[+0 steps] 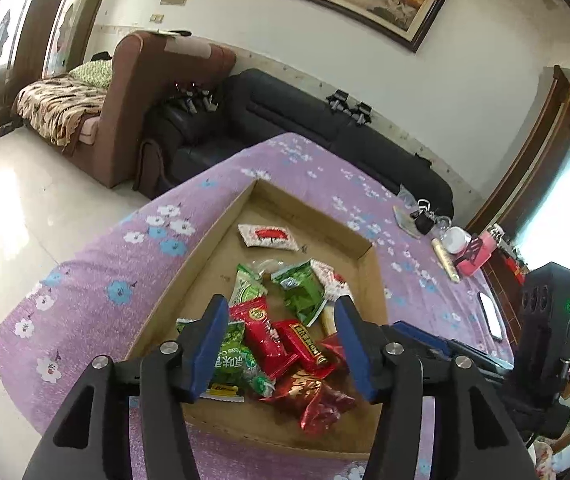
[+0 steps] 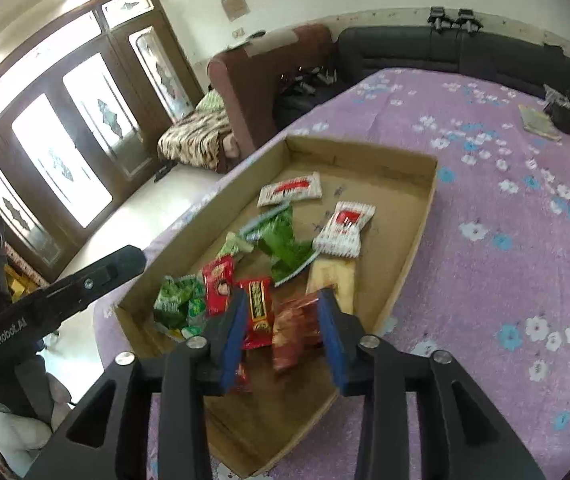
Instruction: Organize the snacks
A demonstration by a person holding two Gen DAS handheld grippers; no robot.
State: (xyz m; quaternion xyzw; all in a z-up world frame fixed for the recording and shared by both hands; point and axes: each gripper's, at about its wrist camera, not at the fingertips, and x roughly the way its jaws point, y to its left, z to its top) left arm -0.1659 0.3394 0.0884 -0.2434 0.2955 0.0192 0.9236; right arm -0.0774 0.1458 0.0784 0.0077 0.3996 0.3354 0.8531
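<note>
Snacks (image 2: 269,276) lie heaped at the near end of the box (image 2: 417,240). Right gripper (image 2: 285,312) hangs wide open around a red packet (image 2: 297,328), empty; left gripper (image 1: 281,320) gapes empty above the pile. Best lower squarely, pinch one packet only, lift clear without dragging neighbours.

A shallow cardboard tray (image 2: 417,216) lies flat, holding loose snack packets. A white packet with red print (image 2: 289,189) lies alone toward the tray's far end. Nearer the middle sit a second white-and-red packet (image 2: 344,229) and crumpled green packets (image 2: 285,244). Red packets (image 1: 263,334) and a green one (image 1: 237,360) are heaped at the tray's near end.
</note>
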